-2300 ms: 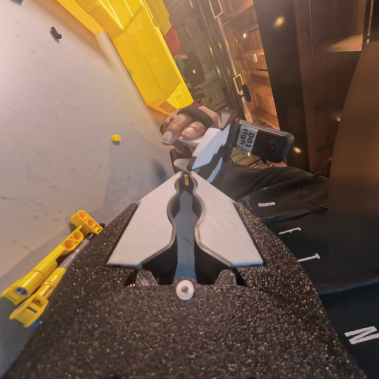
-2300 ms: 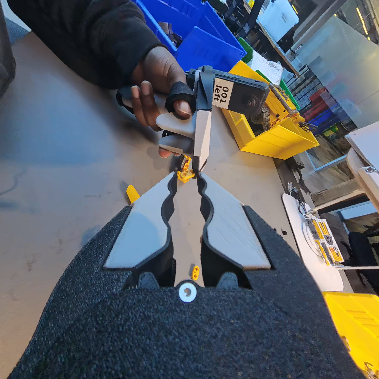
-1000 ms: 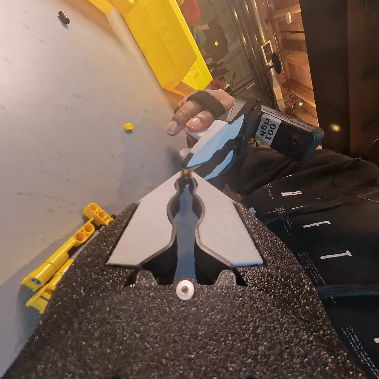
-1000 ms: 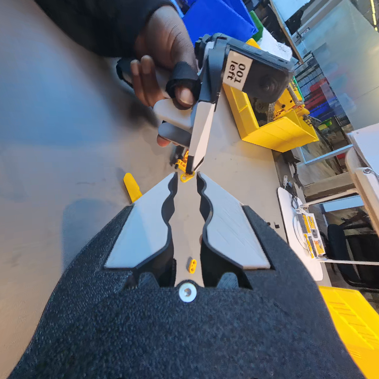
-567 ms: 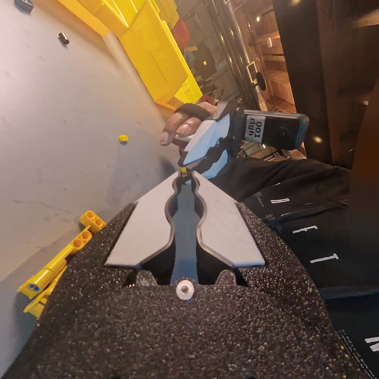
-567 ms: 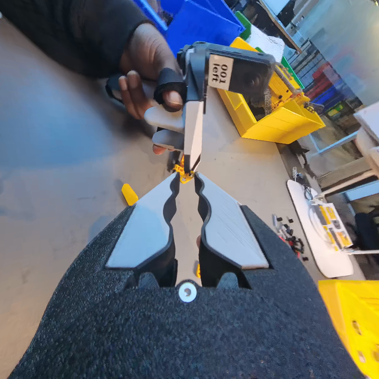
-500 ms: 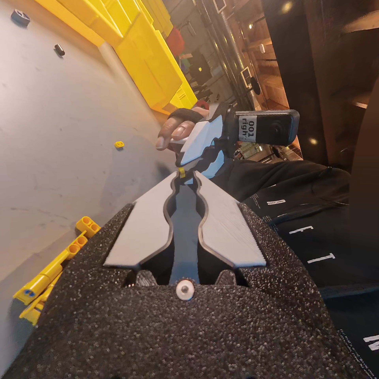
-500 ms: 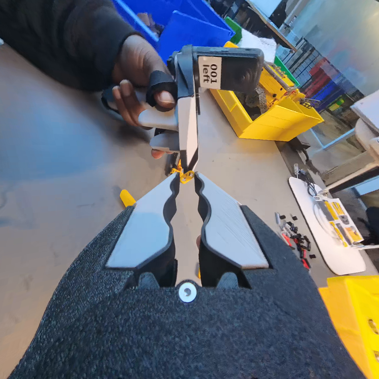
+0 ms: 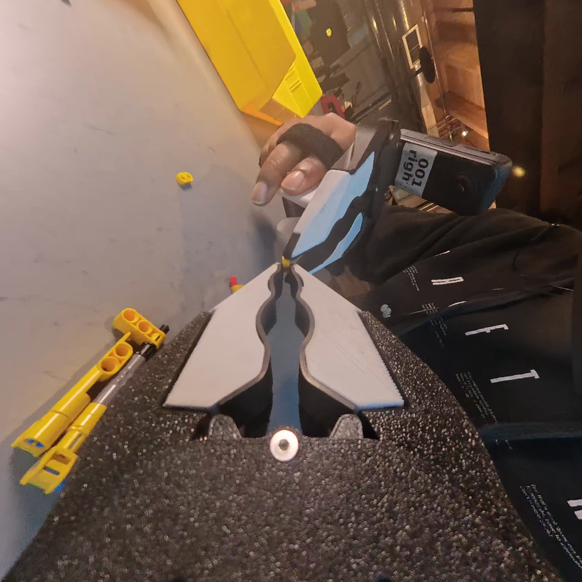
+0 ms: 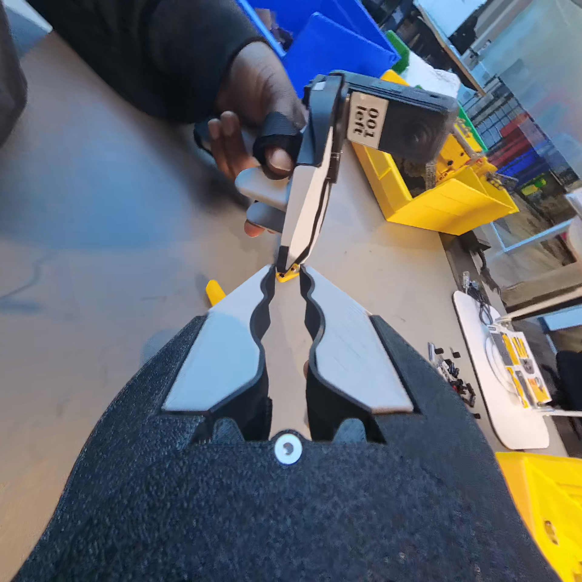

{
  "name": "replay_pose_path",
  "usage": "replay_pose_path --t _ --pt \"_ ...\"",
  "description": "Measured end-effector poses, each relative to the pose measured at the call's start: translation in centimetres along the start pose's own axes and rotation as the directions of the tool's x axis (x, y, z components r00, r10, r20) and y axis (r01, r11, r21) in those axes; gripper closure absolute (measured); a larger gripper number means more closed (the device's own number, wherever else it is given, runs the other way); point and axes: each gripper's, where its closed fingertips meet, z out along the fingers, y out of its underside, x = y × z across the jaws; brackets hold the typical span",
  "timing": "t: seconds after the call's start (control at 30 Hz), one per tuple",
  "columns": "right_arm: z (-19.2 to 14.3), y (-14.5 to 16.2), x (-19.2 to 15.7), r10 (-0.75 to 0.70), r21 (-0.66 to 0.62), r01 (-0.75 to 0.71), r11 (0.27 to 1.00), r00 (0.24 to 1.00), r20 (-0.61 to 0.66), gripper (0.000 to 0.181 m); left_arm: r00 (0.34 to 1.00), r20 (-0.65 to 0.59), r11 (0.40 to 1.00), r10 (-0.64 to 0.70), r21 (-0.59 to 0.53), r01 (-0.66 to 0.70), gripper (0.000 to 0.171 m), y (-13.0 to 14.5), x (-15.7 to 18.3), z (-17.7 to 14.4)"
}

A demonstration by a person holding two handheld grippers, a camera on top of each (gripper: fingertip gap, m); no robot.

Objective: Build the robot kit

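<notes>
We see a small yellow piece (image 10: 287, 274) pinched at the tips of our left claw (image 9: 286, 270), whose fingers are drawn nearly together on it; in the left wrist view only a yellow sliver (image 9: 285, 261) shows there. Our right claw (image 10: 286, 273) meets the same piece from the opposite side, its tips set narrowly about it; whether they press it we cannot tell. Each claw carries a black camera with a printed label, which we leave unread. A hand (image 10: 252, 126) in a black sleeve grips the left claw's handle; another hand (image 9: 293, 163) grips the right one.

Left of the left claw, a yellow beam assembly (image 9: 91, 378) with a grey axle lies on the pale surface (image 9: 94, 157), and a small yellow bit (image 9: 184, 178) lies well ahead of it. Beyond the right claw stands a yellow bin (image 10: 441, 204), with blue bins (image 10: 330, 47) behind it. Right of the right claw lie small black parts (image 10: 453, 374) and a white board (image 10: 504, 378) with printed stickers. The black garment (image 9: 472, 346) bears white lettering.
</notes>
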Motion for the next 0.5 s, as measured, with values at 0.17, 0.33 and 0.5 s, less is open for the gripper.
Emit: replay_pose_path --t 0.17,0.33,0.5 --pt "0.1 0.8 -1.6 -0.11 -0.066 0.115 0.991 0.992 0.068 0.165 1.0 0.028 0.996 -0.014 -0.084 0.016 0.169 1.5 -0.7 0.6" --pt "0.3 1.7 -2.5 -0.158 -0.136 0.173 0.976 0.981 0.11 0.165 0.998 0.059 0.991 0.004 -0.137 0.004 0.169 2.4 -0.9 1.0" --pt "0.6 2.0 -2.6 -0.163 -0.156 0.179 0.971 0.981 0.109 0.166 0.996 0.086 0.99 0.002 -0.138 0.01 0.169 2.4 -1.3 1.0"
